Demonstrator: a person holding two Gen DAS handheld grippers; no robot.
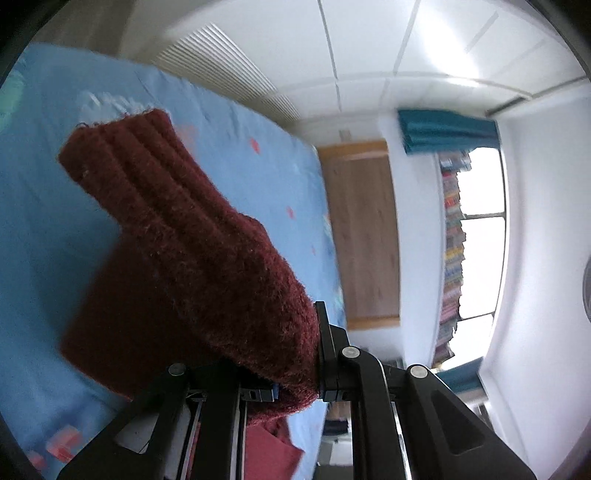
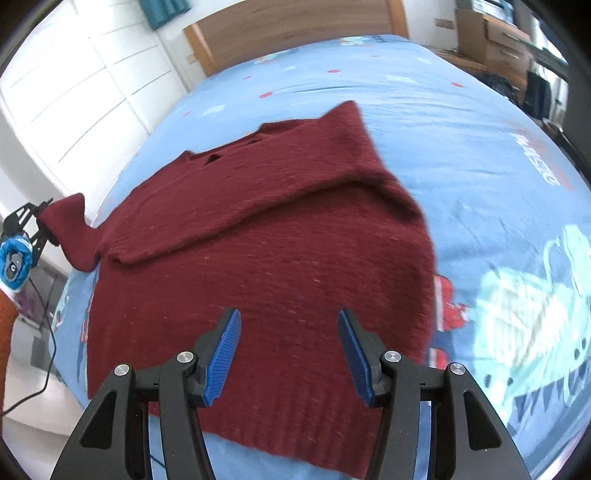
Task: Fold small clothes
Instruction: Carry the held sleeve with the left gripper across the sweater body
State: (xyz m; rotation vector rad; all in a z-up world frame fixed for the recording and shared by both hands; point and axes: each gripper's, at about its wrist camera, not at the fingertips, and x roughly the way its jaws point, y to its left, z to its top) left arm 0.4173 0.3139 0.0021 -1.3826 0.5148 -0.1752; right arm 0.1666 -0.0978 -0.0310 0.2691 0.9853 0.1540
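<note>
A dark red knitted sweater (image 2: 258,251) lies flat on the blue printed bed sheet (image 2: 480,147). One sleeve (image 2: 332,166) is folded across its chest. My right gripper (image 2: 290,354) hovers open over the sweater's lower body, with nothing between its blue pads (image 2: 225,354). At the far left my left gripper (image 2: 33,221) holds the other sleeve (image 2: 70,229) up off the bed. In the left wrist view that sleeve (image 1: 192,240) fills the middle, its ribbed cuff (image 1: 110,147) pointing away. My left gripper (image 1: 295,373) is shut on it, fingertips buried in the knit.
A wooden headboard (image 2: 295,22) stands at the far end of the bed, white panelled doors (image 2: 74,74) to its left. Cardboard boxes (image 2: 491,37) stand beyond the right side. A black cable (image 2: 48,350) hangs off the left bed edge. A window with teal curtain (image 1: 443,129) shows.
</note>
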